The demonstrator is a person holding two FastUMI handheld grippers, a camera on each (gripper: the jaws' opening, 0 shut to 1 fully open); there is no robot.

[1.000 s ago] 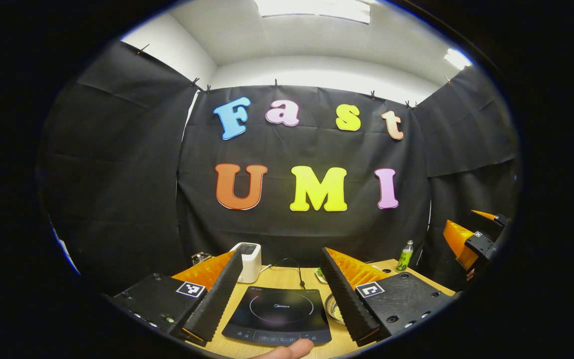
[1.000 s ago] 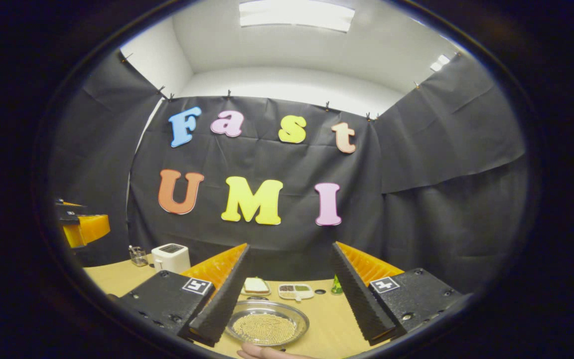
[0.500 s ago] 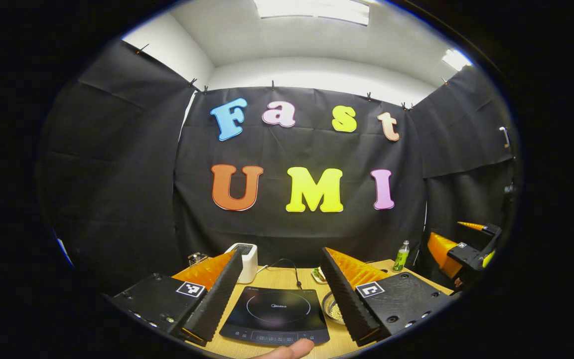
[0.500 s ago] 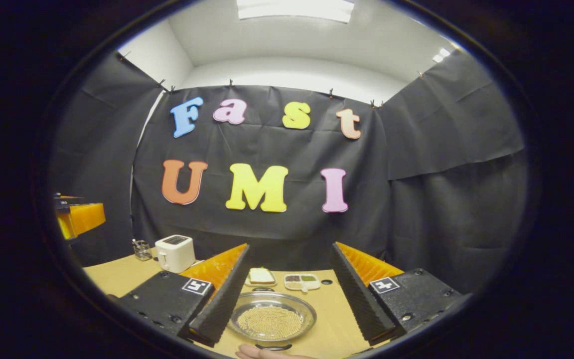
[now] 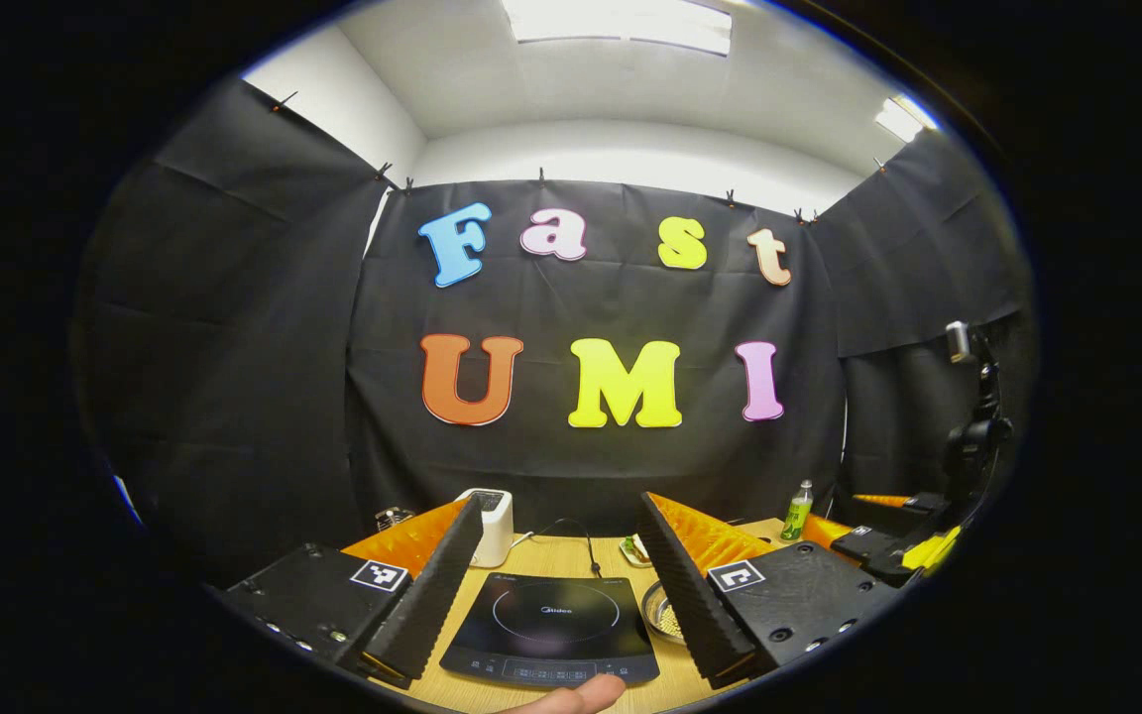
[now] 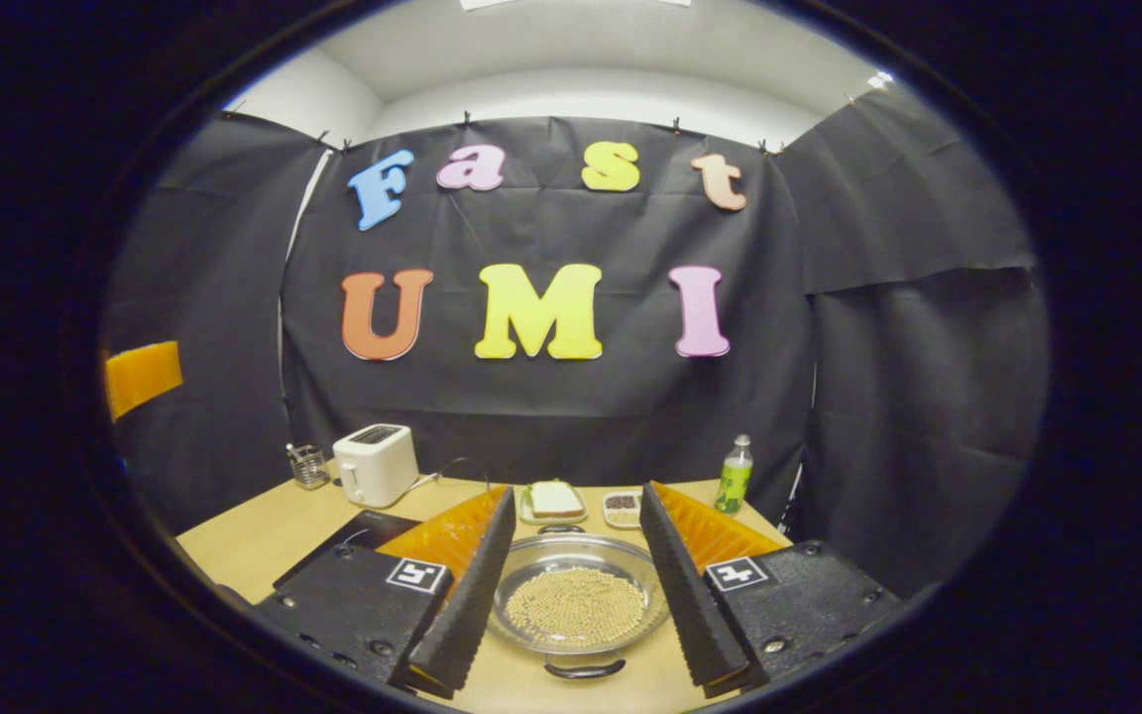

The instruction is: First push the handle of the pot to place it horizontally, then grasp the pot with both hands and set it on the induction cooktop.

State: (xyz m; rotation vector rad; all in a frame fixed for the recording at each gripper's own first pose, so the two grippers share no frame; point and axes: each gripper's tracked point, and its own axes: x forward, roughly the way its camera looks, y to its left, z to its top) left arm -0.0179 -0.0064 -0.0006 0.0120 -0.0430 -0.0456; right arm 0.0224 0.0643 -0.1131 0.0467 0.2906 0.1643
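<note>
A shallow steel pot (image 6: 576,600) holding small pale beads stands on the wooden table (image 6: 254,535). One dark loop handle (image 6: 583,670) points toward me and the other (image 6: 559,530) points away. My right gripper (image 6: 576,493) is open above its near side, a finger to each side of the bowl, touching nothing. The black induction cooktop (image 5: 551,623) lies in front of my open left gripper (image 5: 561,504), which holds nothing. The pot's rim (image 5: 663,617) peeks out right of the cooktop. The right gripper (image 5: 883,543) appears low at the right edge.
A white toaster (image 6: 373,464) and a wire cup (image 6: 308,466) stand at the back left. Behind the pot are a plate with bread (image 6: 553,501) and a small dish (image 6: 623,508). A green bottle (image 6: 735,474) stands back right. A fingertip (image 5: 571,698) shows below the cooktop.
The right gripper has dropped and tipped down toward the pot, which now looms larger between its fingers. The left gripper has barely moved.
</note>
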